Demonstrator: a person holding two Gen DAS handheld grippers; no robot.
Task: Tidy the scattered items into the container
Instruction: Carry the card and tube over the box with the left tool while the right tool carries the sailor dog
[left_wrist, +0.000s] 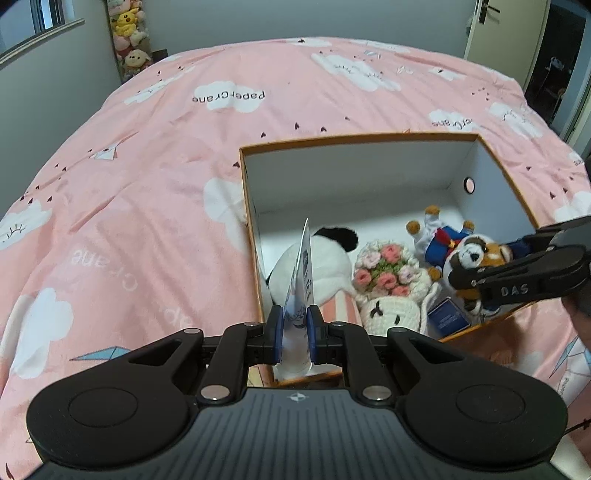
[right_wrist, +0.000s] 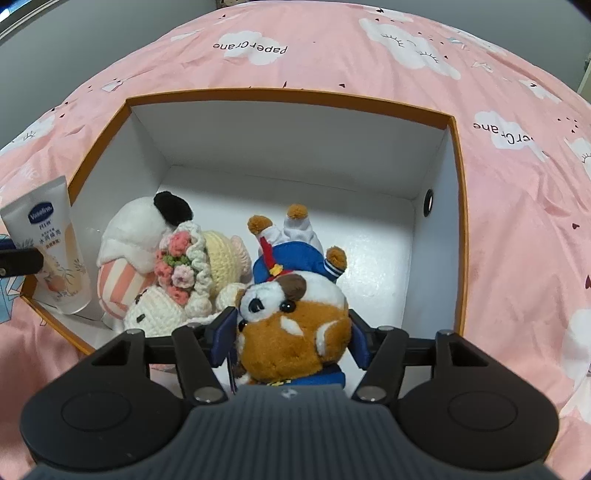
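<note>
- The orange-rimmed box (right_wrist: 458, 155) sits open on the bed (left_wrist: 155, 155), its white inside facing up so both grippers can lower things straight in.
- The left gripper (left_wrist: 294, 334) has its fingers closed on the lower end of a Vaseline tube (right_wrist: 55, 251); the tube stands upright over the box's near-left corner, apparently so it can drop inside that wall. Whether its base touches the floor of the box I cannot tell.
- The right gripper (right_wrist: 293, 338) has its fingers spread on either side of the head of a red panda plush (right_wrist: 295, 325) in a blue sailor outfit. The plush lies on the box floor with its legs pointing away. From the wide gap, the toy looks set down rather than pinched, though the contact is not clear.
- Count inside the box: three soft toys — one red panda plush, one white plush with a black ear (right_wrist: 147, 221) on the left, one crocheted doll with a flower wreath (right_wrist: 184, 266) in the middle — plus one small dark blue box (left_wrist: 448, 317) at the near wall.
- One tube, held.
- No loose item shows on the bed around the box, so the tidying looks nearly finished.
</note>
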